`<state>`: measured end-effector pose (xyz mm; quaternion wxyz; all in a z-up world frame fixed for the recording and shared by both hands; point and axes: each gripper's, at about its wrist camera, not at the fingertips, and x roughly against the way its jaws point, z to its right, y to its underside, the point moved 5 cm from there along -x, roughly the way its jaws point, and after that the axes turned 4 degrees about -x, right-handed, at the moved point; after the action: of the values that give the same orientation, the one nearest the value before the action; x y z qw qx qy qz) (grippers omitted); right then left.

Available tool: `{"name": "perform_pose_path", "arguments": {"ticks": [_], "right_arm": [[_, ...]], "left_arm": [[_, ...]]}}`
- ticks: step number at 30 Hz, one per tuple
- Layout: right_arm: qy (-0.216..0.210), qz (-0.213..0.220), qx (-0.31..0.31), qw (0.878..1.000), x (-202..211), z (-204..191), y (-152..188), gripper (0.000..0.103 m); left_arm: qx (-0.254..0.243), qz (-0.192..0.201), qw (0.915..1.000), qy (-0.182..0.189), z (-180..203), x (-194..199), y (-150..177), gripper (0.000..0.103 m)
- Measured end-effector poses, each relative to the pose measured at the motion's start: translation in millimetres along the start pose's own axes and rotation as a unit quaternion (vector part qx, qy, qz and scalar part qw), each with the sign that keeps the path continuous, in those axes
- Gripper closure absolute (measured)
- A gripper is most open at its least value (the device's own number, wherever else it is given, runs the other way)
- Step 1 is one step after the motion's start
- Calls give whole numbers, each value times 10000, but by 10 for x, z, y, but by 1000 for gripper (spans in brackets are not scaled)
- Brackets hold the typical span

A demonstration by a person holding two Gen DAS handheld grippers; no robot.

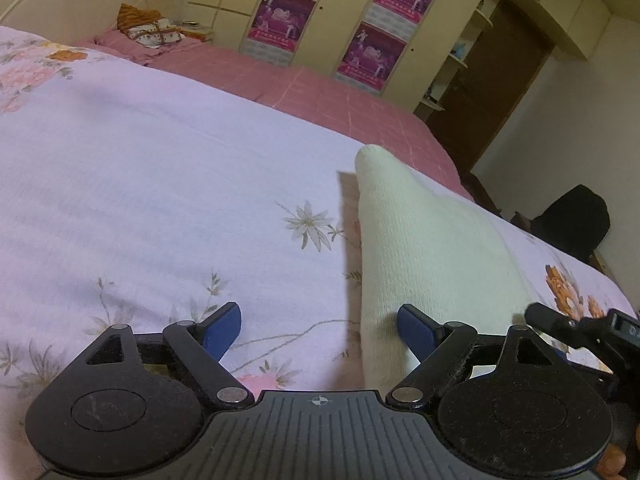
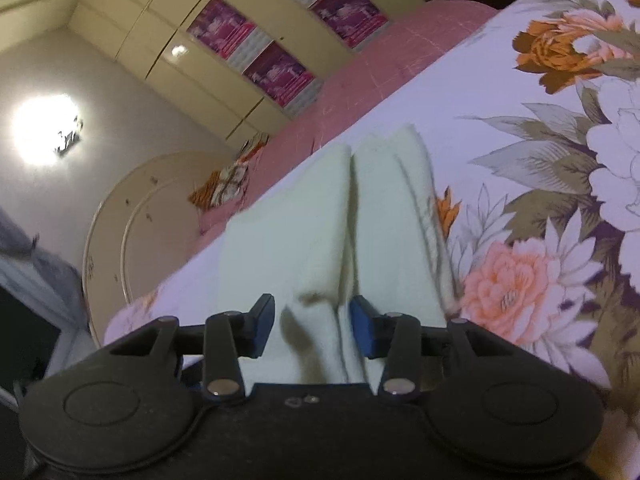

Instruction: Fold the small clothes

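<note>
A cream knitted garment (image 1: 424, 240) lies folded on the floral bedsheet (image 1: 160, 168). In the left wrist view my left gripper (image 1: 320, 330) is open, low over the sheet, with its right blue pad (image 1: 418, 330) touching the garment's near left edge. In the right wrist view the garment (image 2: 320, 220) shows as two folded stacks side by side. My right gripper (image 2: 312, 328) is open, its jaws standing either side of the garment's near end without closing on it. The right gripper's body (image 1: 592, 332) shows at the right edge of the left wrist view.
A pink quilt (image 1: 320, 92) covers the bed's far side, with folded clothes (image 1: 152, 28) near the headboard (image 2: 132, 232). A cream wardrobe with magenta posters (image 1: 320, 28) stands behind. A dark door (image 1: 492, 80) and black chair (image 1: 576, 220) are at right.
</note>
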<state>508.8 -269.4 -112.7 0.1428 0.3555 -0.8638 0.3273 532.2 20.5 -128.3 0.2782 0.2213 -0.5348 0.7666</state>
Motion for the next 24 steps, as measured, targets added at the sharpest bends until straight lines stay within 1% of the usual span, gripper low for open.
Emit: {"name": "perform_pose_path", "arguments": {"ticks": [1, 3, 4, 5, 6, 7, 8, 10, 13, 14, 16, 18, 20, 22, 24], "right_arm": [[-32, -30, -28, 10000, -34, 0, -17, 61], [-42, -148, 36, 9999, -102, -33, -25, 64], [37, -163, 206, 9996, -111, -79, -16, 71], [167, -176, 401, 9989, -125, -113, -12, 77], [271, -203, 563, 9978, -131, -150, 2, 83], [359, -218, 739, 9964, -121, -196, 9, 86], [412, -201, 876, 9951, -107, -237, 21, 88], [521, -103, 1230, 9910, -28, -307, 43, 89], [536, 93, 1557, 9863, 144, -443, 13, 90], [504, 170, 1563, 9863, 214, -454, -17, 90], [568, 260, 1522, 9864, 344, -390, -74, 90], [715, 140, 1347, 9882, 314, -207, -136, 90], [892, -84, 1074, 9902, 218, 15, -136, 90], [780, -94, 904, 9928, 218, 98, -106, 90], [734, -61, 874, 9934, 226, 77, -91, 89]], "left_arm": [[78, 42, 10000, 1, -21, -10, -20, 18], [435, 139, 9990, -24, -104, -34, -71, 18], [492, 127, 9987, 10, -117, -56, -87, 18], [365, 83, 9993, 3, -84, -101, -89, 18], [113, 22, 9999, -31, -19, -150, -87, 18], [-71, 2, 10000, -59, 34, -170, -90, 18], [-132, 18, 9999, -48, 75, -168, -102, 18], [-69, 71, 9999, 92, 124, -131, -138, 18], [-22, 100, 9994, 337, 246, -79, -149, 23], [-110, 81, 9991, 393, 323, -73, -135, 23], [-377, -6, 9987, 351, 461, -108, -86, 23], [-524, -182, 9979, 322, 560, -169, -19, 23], [-524, -223, 9979, 315, 609, -177, 9, 23], [-581, -199, 9977, 303, 625, -145, 3, 23], [-634, -206, 9972, 329, 630, -128, -10, 23]]}}
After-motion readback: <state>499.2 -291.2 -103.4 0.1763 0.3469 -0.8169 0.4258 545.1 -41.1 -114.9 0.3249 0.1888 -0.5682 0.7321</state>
